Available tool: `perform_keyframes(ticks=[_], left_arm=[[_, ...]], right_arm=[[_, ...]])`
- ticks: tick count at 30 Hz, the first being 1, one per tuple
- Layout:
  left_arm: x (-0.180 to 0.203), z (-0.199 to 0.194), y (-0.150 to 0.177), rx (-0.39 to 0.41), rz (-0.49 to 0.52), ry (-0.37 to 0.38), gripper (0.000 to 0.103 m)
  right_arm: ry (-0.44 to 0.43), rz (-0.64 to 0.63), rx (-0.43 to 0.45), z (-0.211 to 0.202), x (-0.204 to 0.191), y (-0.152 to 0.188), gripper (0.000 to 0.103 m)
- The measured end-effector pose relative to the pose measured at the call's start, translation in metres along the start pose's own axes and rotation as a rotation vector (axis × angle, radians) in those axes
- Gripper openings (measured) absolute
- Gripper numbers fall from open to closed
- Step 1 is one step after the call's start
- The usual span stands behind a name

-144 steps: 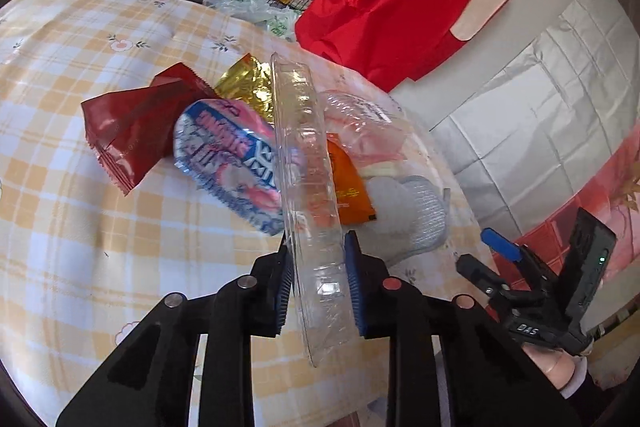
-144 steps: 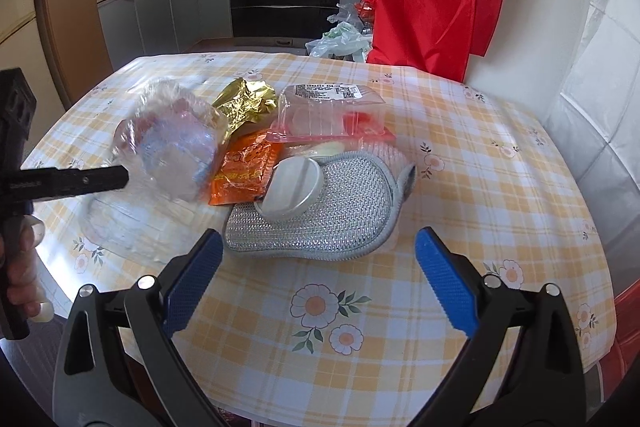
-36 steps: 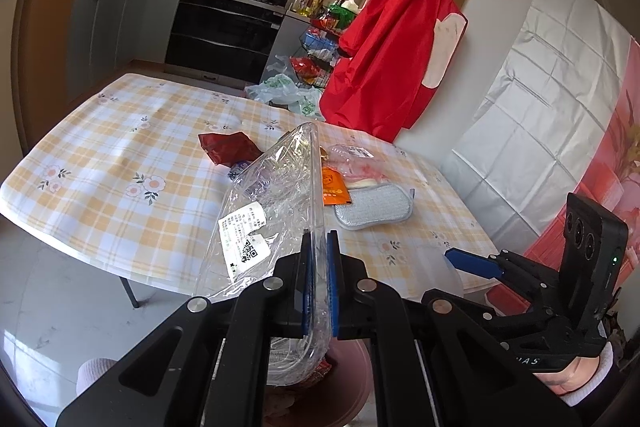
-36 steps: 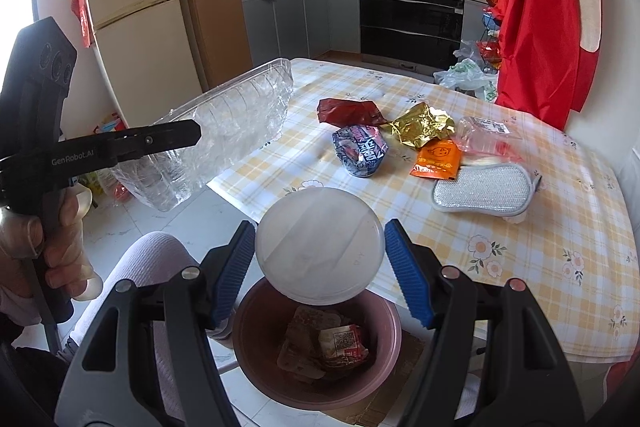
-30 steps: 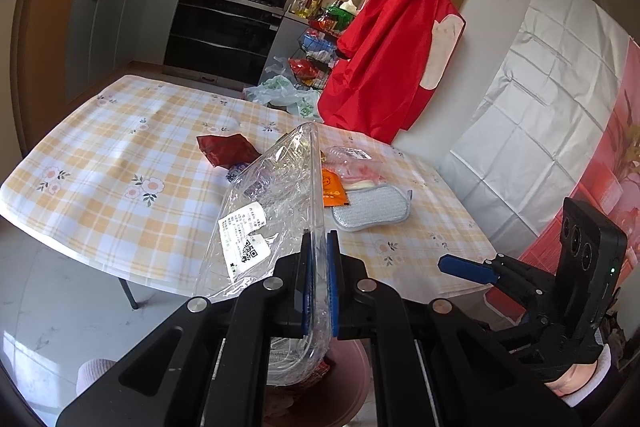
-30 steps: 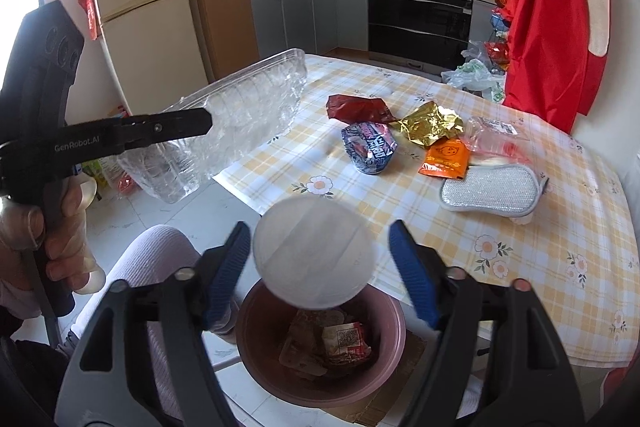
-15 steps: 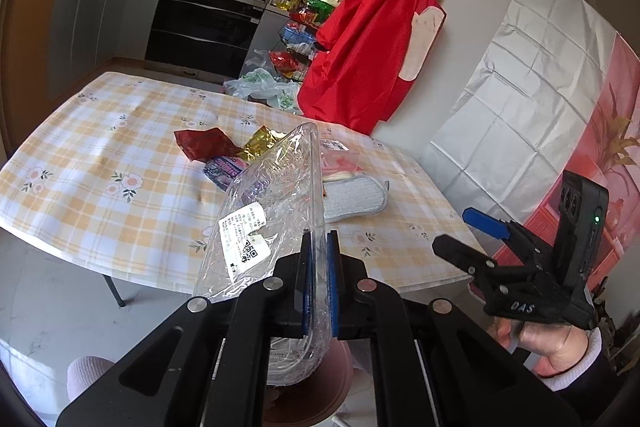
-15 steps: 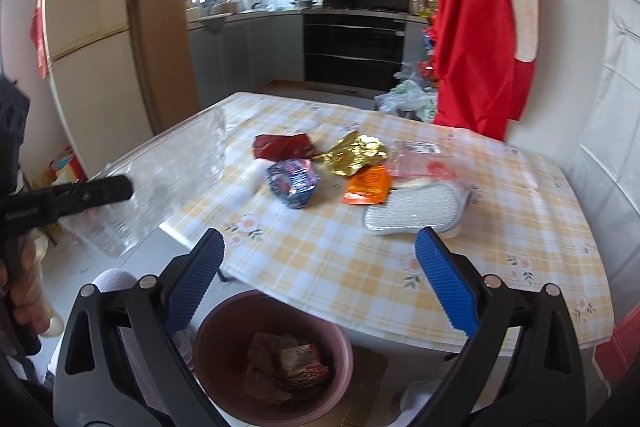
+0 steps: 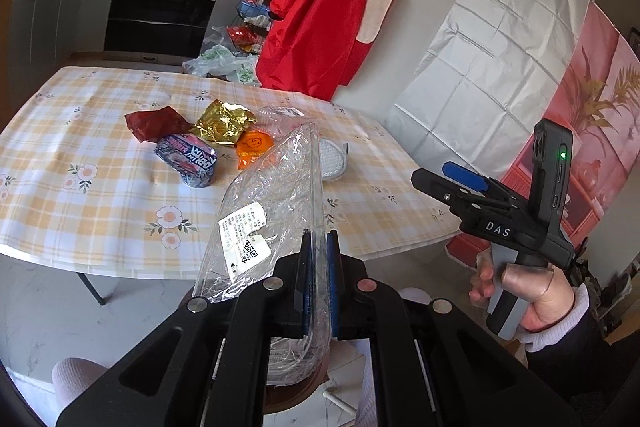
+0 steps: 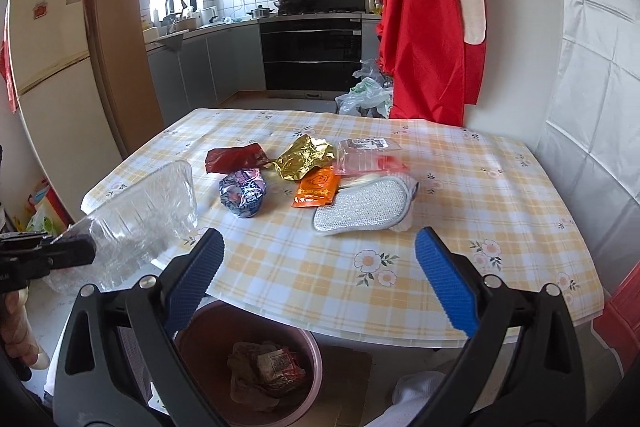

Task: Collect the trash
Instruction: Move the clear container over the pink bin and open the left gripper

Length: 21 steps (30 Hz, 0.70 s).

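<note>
My left gripper (image 9: 319, 283) is shut on a clear plastic tray (image 9: 276, 211) with a white label, held off the table's near edge above the pink bin (image 10: 192, 339); the tray also shows in the right wrist view (image 10: 148, 219). My right gripper (image 10: 320, 271) is open and empty above the bin, which holds crumpled wrappers (image 10: 268, 367). On the checked table (image 10: 480, 187) lie a red wrapper (image 10: 234, 157), a blue-pink snack bag (image 10: 243, 193), a gold foil wrapper (image 10: 306, 157), an orange sachet (image 10: 318, 191), a clear packet (image 10: 368, 155) and a silver scouring pad (image 10: 366, 207).
A red apron (image 10: 424, 19) hangs at the wall behind the table. Plastic bags (image 10: 364, 95) lie on the floor near the black oven (image 10: 312, 51). A fridge (image 10: 44, 75) stands at the left. The right gripper also shows in the left wrist view (image 9: 460, 177).
My right gripper opened and let the white round lid fall; the lid is out of sight now. The right gripper then rose and faces the table. My left gripper still holds the clear tray.
</note>
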State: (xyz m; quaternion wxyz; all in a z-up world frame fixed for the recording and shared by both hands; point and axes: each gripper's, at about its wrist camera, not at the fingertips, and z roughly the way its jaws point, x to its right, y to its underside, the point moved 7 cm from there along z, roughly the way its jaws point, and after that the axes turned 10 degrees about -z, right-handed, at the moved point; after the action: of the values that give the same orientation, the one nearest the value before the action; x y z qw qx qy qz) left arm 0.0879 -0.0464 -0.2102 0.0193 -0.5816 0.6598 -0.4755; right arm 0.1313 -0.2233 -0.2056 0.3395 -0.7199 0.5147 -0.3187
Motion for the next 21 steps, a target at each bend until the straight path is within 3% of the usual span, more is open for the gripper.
perform_keyframes(ticks=[21], left_arm=[[0.013, 0.025, 0.025, -0.125, 0.055, 0.013, 0.007]], right_arm=[[0.009, 0.014, -0.013, 0.002, 0.004, 0.005, 0.095]])
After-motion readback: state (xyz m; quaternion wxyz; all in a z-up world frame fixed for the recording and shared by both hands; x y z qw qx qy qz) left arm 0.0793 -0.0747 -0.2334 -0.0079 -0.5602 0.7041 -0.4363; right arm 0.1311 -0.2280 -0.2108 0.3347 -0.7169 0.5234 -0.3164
